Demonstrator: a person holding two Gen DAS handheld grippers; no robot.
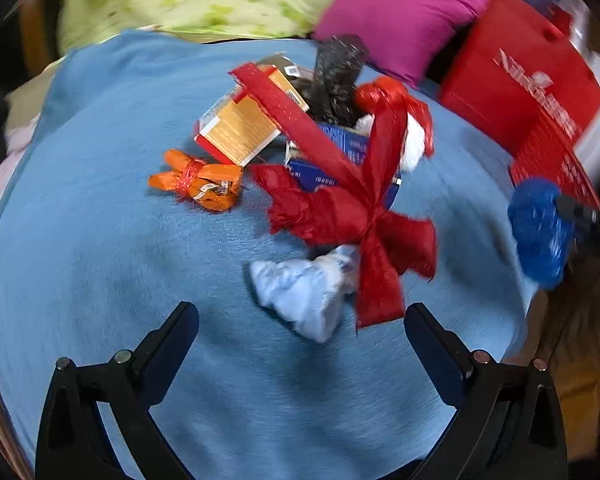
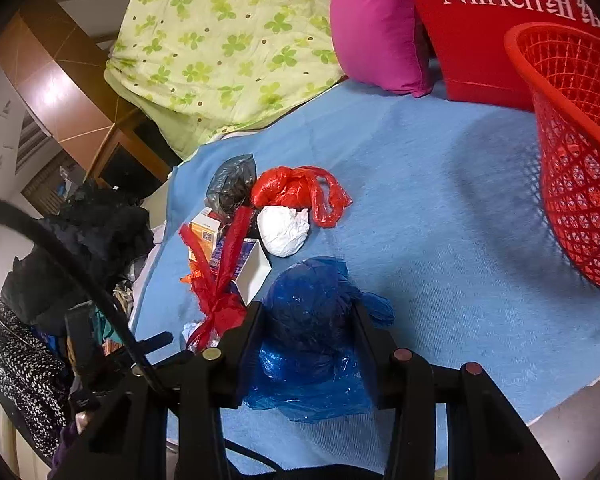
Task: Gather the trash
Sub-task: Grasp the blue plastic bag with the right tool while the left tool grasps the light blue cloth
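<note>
Left wrist view
Left gripper (image 1: 300,320): its two black fingers stand wide apart above the blue blanket (image 1: 100,240); nothing is between them.
Nearest trash: a crumpled pale tissue (image 1: 304,292) lies on the blanket just in front of the fingers, touching the red ribbon bow (image 1: 352,212).
Other trash: an orange wrapper (image 1: 198,184) lies left of the bow; an orange carton (image 1: 236,128) and a dark blue box (image 1: 340,152) lie behind the bow, partly under its ribbon.
Far right: a blue plastic bag (image 1: 538,232) shows at the edge, with a black finger on it.
Picture quality: blurred.

Right wrist view
Right gripper (image 2: 308,320): the fingers are pressed against both sides of the blue plastic bag (image 2: 308,312) and pinch it; the bag bulges between them, and its lower part is on the blanket (image 2: 440,200).
Red basket (image 2: 576,152): it stands at the right on the blanket, tilted, apart from the bag.
Trash pile: a white paper ball (image 2: 284,232), a red plastic bag (image 2: 296,188) and a grey plastic bag (image 2: 232,184) lie behind the blue bag; the ribbon bow (image 2: 216,300) lies left of it.
Background: a green flowered quilt (image 2: 228,40), a pink pillow (image 2: 376,28) and a red box (image 2: 480,20).
</note>
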